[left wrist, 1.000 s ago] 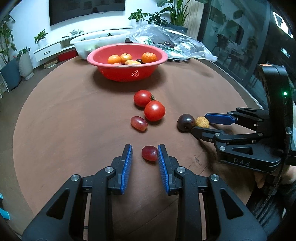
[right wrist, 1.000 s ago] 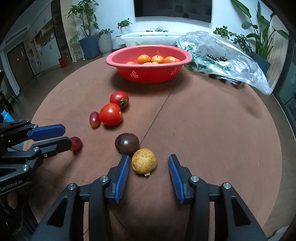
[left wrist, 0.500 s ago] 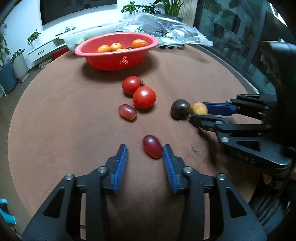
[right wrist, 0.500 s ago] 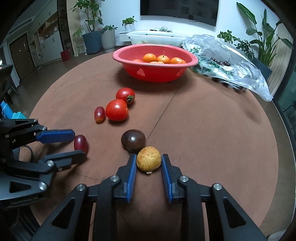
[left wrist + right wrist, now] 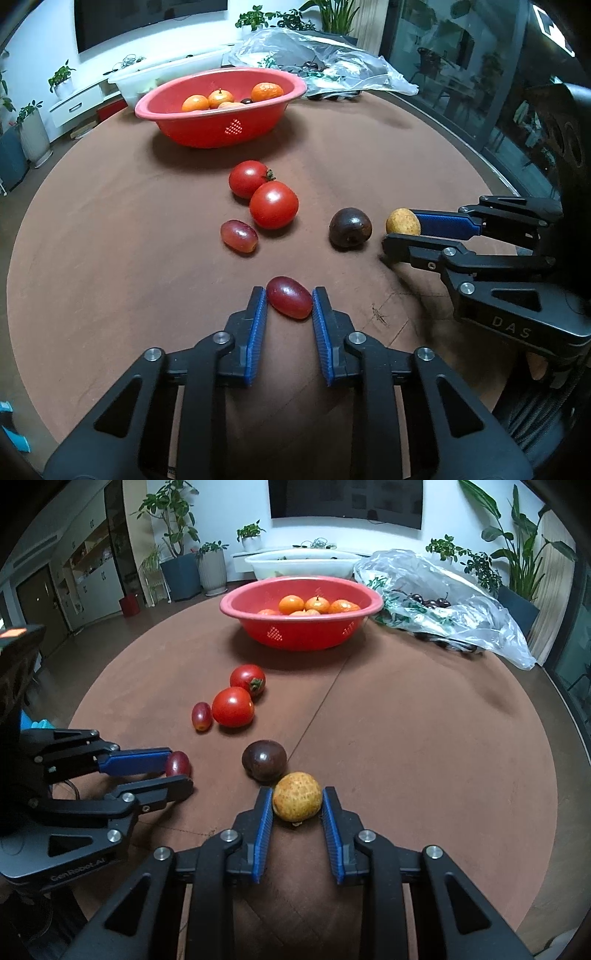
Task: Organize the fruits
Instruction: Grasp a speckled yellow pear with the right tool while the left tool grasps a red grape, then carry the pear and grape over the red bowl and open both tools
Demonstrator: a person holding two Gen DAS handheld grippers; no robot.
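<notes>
**Both grippers clamped on fruit**

The left gripper (image 5: pixel 289 299) has just closed on a red grape (image 5: pixel 289 297) lying on the brown desk (image 5: pixel 110 240). The right gripper (image 5: pixel 297 802) pinches a speckled yellow fruit (image 5: pixel 297 801) – just beside a dark plum (image 5: pixel 264 760). The red basket (image 5: pixel 301 635) with oranges sits farther back.

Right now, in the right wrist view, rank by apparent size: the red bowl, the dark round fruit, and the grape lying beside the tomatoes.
1. red bowl, clearly largest despite being farthest.
2. dark round fruit.
3. grape, smallest, though it lies farther from the camera.
</notes>
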